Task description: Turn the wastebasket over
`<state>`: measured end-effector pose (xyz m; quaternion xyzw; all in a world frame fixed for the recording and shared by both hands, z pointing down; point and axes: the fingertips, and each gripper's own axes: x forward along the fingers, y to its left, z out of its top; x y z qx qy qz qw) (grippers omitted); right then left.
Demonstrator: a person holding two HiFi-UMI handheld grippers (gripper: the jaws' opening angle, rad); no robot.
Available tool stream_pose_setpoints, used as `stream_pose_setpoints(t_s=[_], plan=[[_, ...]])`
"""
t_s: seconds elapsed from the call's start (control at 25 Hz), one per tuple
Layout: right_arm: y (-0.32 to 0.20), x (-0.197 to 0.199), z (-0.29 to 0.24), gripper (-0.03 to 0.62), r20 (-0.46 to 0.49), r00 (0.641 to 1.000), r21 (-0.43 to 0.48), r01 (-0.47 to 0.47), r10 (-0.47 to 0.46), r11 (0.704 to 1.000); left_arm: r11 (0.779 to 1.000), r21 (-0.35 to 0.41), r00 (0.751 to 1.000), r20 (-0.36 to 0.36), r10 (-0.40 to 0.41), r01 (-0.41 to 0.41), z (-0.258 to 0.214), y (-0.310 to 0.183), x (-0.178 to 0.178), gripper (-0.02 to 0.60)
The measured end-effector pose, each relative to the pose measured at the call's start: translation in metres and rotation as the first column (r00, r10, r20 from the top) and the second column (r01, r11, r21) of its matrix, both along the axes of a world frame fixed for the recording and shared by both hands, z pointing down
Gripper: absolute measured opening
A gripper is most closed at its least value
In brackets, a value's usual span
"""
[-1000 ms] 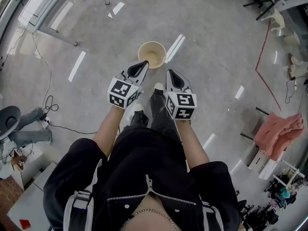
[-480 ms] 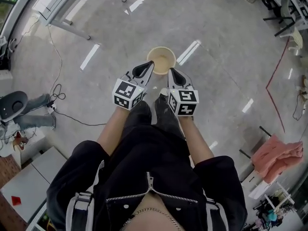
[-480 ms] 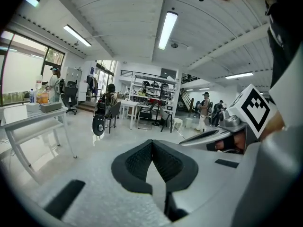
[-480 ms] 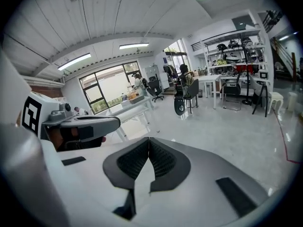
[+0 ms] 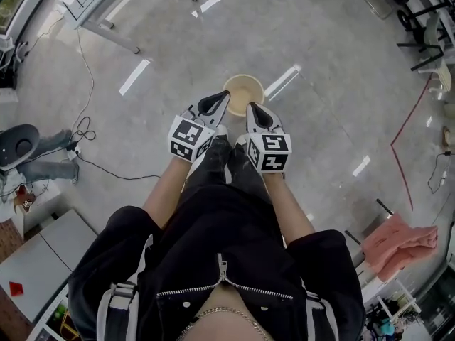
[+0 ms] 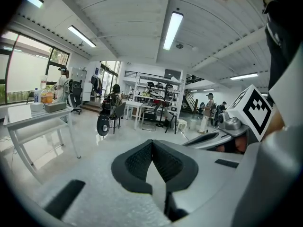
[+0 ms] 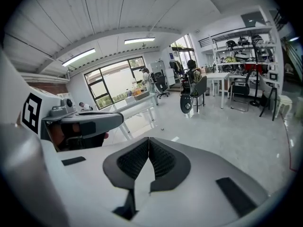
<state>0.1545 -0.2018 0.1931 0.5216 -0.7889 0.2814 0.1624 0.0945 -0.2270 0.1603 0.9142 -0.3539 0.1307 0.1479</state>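
Note:
A cream round wastebasket (image 5: 243, 92) stands upright on the grey floor, its open mouth facing up, just ahead of the person's feet. My left gripper (image 5: 222, 96) hangs above its near left rim, jaws shut and empty. My right gripper (image 5: 251, 107) hovers over the near right rim, also shut with nothing between its pads. In the left gripper view the shut jaw pads (image 6: 152, 162) point across the room, and the right gripper (image 6: 236, 122) shows at the right. The right gripper view shows its own closed pads (image 7: 148, 162) and the left gripper (image 7: 80, 122); the basket is in neither.
A metal-legged table (image 5: 99, 13) stands at the upper left, with cables (image 5: 85, 130) trailing on the floor. A pink cloth (image 5: 398, 241) lies at the lower right. Chairs and shelving (image 6: 151, 103) with several people fill the far room.
The person has walked forward toward the wastebasket, which now sits closer to both grippers. Both grippers stayed shut and moved along with the body.

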Motion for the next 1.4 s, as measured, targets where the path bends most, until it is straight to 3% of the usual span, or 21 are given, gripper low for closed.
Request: stream_pose_setpoints(t_s=[0.72, 1.04, 1.4], plan=[[-0.043, -0.014, 0.011, 0.011, -0.052, 0.988, -0.018, -0.145, 0.144, 0.989, 0.989, -0.014, 0.989, -0.028, 0.148, -0.149, 0.024, -0.053, -0.016, 0.005], [-0.032, 0.0, 0.022, 0.011, -0.05, 0.986, -0.041, -0.163, 0.161, 0.986, 0.988, -0.021, 0.988, -0.022, 0.152, -0.152, 0.032, -0.051, -0.01, 0.005], [0.01, 0.017, 0.024, 0.011, -0.038, 0.987, -0.028, -0.155, 0.154, 0.987, 0.992, -0.002, 0.992, -0.001, 0.123, -0.123, 0.031, -0.017, -0.002, 0.005]])
